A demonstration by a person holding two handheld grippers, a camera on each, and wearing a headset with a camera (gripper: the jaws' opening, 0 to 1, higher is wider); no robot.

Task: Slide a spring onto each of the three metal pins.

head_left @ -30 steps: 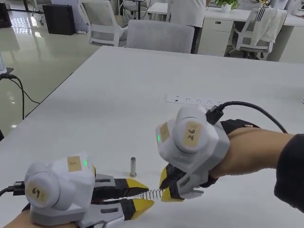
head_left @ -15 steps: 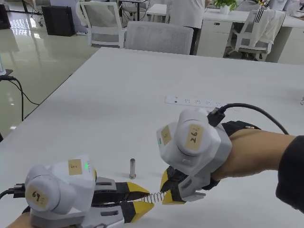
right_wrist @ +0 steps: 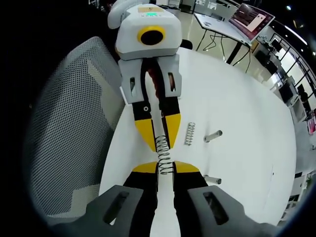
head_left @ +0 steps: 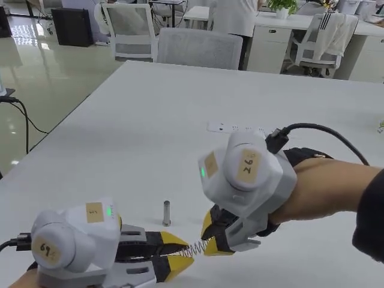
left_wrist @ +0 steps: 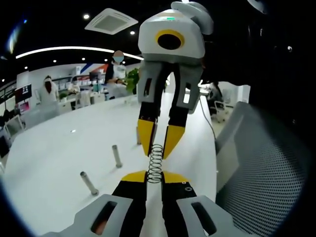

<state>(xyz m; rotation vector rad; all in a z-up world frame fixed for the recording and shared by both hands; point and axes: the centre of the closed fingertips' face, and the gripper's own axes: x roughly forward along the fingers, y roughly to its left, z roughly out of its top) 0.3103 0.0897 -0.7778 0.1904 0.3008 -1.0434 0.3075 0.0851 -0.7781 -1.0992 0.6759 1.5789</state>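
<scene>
Spring (left_wrist: pixel 155 158) is light and floppy, buckles easily. Left gripper (left_wrist: pixel 154 176) and right gripper (right_wrist: pixel 165 168) each pinch one end, tips facing. Best gripped close to the coil's end.

We see a white tabletop (head_left: pixel 132 138) under the right tool (head_left: pixel 211 237). A white power strip (head_left: pixel 237 128) lies well beyond it. A grey chair (head_left: pixel 201 48) stands at the far edge. In the right gripper view a mesh chair back (right_wrist: pixel 69 123) is left of the tool. A black cable (head_left: pixel 28 129) lies on the floor (head_left: pixel 42 72), far left.
</scene>
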